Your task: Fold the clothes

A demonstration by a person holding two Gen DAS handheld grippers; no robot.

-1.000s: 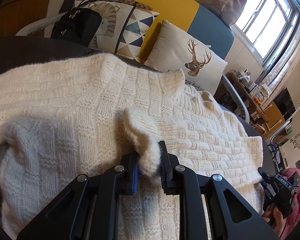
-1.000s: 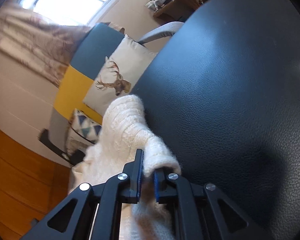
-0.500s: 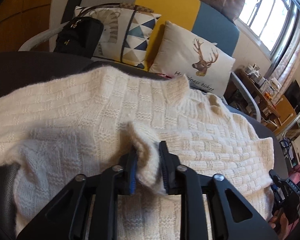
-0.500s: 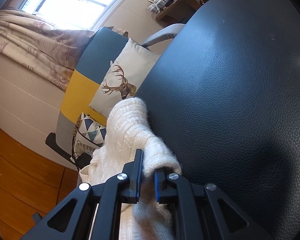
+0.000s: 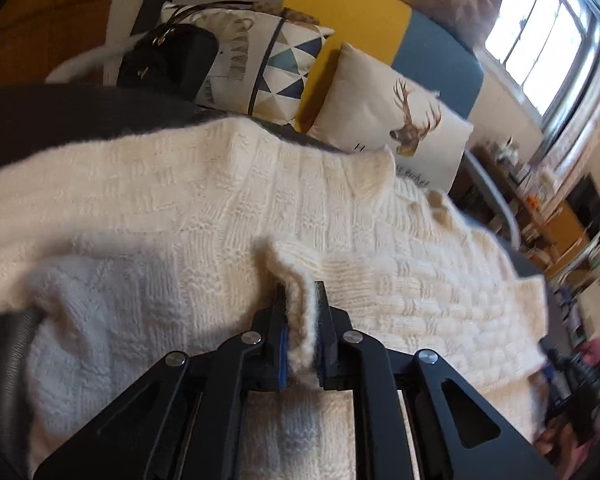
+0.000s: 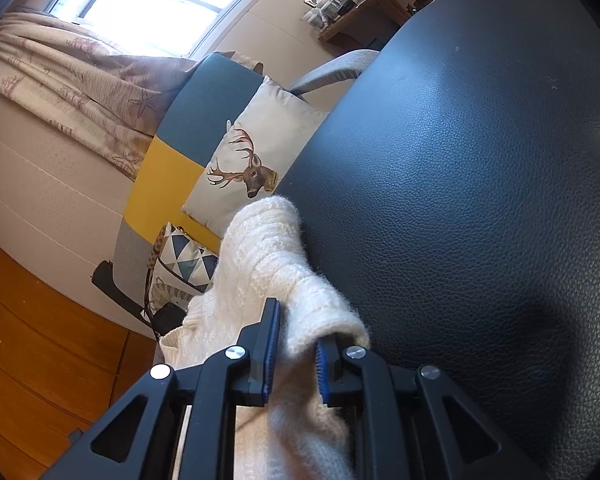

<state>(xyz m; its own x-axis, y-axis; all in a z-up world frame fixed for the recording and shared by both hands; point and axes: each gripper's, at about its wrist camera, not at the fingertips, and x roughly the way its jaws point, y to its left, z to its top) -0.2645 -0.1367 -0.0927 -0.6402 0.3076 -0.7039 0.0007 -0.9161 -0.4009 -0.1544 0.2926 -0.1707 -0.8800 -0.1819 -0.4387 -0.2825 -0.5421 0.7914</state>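
Observation:
A cream knitted sweater (image 5: pixel 180 200) lies spread over a black leather surface (image 5: pixel 40 112). My left gripper (image 5: pixel 300 292) is shut on a raised fold of the knit near the sweater's middle, and the cloth fills the narrow gap between its pads. In the right wrist view my right gripper (image 6: pixel 298 320) has the sweater's sleeve (image 6: pixel 268 248) between its jaws, which are opening. The cuff drapes over the right finger and still touches both pads. The sleeve arches up off the leather (image 6: pixel 460 200) to the gripper.
Behind the surface stands a sofa with a deer pillow (image 5: pixel 400 120), a triangle-pattern pillow (image 5: pixel 268 68) and a black bag (image 5: pixel 168 64). A cluttered desk (image 5: pixel 540 208) is at the far right under the window. A person's hand in a pink sleeve (image 5: pixel 560 440) shows low right.
The right jaws have spread a little wider around the sleeve cuff. The left jaws have drawn closer together on the fold of knit. The right wrist view has tilted slightly.

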